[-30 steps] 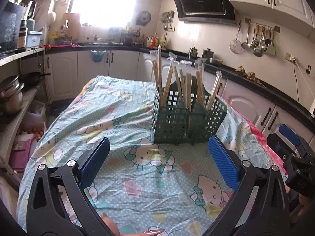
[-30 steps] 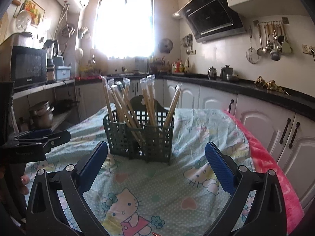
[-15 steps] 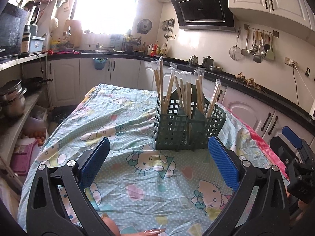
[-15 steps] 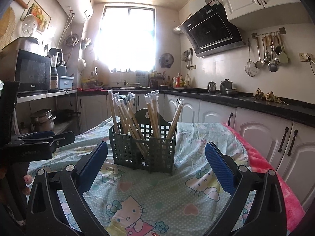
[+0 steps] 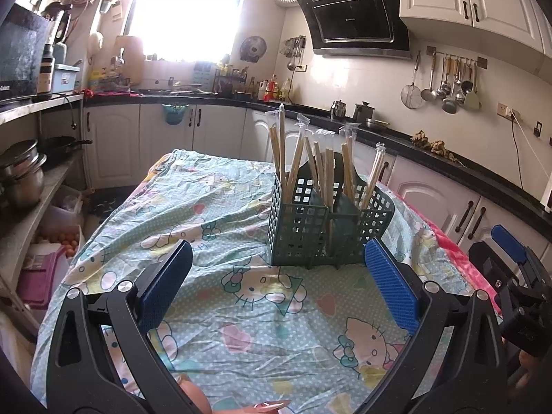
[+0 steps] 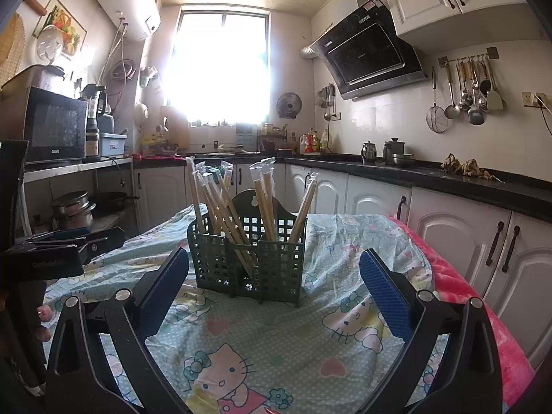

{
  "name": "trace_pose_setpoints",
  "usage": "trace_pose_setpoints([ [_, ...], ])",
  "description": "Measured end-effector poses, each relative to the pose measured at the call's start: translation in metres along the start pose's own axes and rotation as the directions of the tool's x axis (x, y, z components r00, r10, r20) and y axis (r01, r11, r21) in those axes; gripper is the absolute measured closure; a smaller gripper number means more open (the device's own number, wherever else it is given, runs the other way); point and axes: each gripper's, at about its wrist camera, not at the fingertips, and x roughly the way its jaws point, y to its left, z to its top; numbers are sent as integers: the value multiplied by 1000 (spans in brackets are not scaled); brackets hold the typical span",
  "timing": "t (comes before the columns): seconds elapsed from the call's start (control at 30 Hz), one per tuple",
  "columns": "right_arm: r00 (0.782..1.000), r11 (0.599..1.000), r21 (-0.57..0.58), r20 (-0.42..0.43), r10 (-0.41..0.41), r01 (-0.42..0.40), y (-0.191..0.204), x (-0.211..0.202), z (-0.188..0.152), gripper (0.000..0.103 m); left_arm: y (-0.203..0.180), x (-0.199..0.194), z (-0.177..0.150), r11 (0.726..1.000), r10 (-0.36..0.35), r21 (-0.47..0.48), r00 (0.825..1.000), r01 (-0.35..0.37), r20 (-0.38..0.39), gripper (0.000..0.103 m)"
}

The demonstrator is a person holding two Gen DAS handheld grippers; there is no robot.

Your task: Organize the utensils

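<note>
A dark green lattice utensil holder (image 5: 327, 227) stands upright on the cartoon-print tablecloth (image 5: 220, 227). Several pairs of plastic-wrapped wooden chopsticks (image 5: 312, 162) stand in its compartments. The holder also shows in the right wrist view (image 6: 252, 258) with the chopsticks (image 6: 227, 203) leaning in it. My left gripper (image 5: 276, 283) is open and empty, short of the holder. My right gripper (image 6: 274, 283) is open and empty, also short of the holder. Each gripper shows at the edge of the other's view: the right one (image 5: 510, 269), the left one (image 6: 65, 245).
Kitchen counters (image 5: 448, 165) and white cabinets (image 6: 448, 231) run along the back and right. A shelf with pots (image 5: 20, 176) stands at the left. A pink blanket (image 6: 483, 310) lies along the table's right edge. A microwave (image 6: 51, 131) sits at left.
Both grippers have tilted upward and drawn back a little, so the holder sits lower and smaller in both views. Both stay open and empty.
</note>
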Motion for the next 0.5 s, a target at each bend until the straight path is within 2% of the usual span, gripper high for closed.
trace_pose_setpoints([
  [0.5,1000,1000,1,-3,1,-1,-1,0,0,6,0,-1,0,1000,2,-1,1000,-2,3,11],
])
